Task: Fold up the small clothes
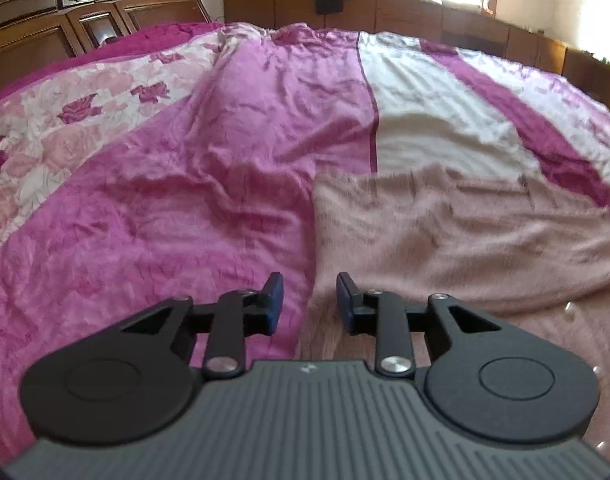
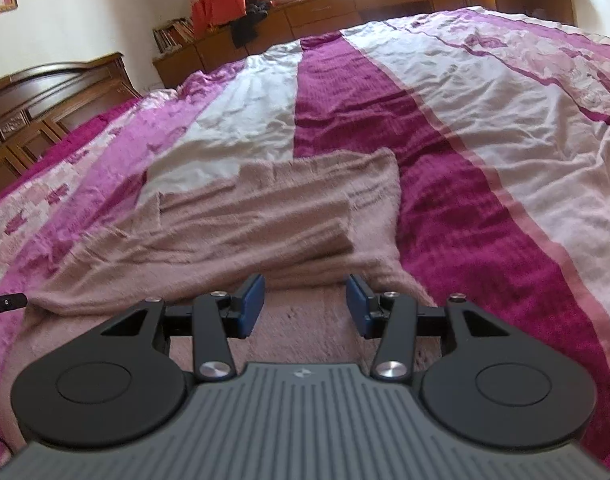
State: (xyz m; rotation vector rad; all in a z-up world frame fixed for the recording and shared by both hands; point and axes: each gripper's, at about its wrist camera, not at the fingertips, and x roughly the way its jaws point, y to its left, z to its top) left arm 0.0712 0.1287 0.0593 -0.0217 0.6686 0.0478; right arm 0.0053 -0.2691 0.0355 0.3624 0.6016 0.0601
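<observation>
Left wrist view, one pink sweater (image 1: 445, 240) spread on one bed (image 1: 165, 200), left gripper (image 1: 309, 300) released over its left edge, right gripper (image 2: 305, 304) released, low over its near hem.

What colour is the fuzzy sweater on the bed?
Dusty pink sweater, clearest in the right wrist view.

Little can be read here. In the right wrist view, a black rod-like part (image 2: 5, 303) at the left edge carries small white letters that look like "LAI", cut off by the frame. Each gripper body bears a small pale emblem (image 1: 307, 368) on its ribbed grey top, without legible letters. The book spines (image 2: 173, 33) on the far shelf are too blurred to read.
</observation>
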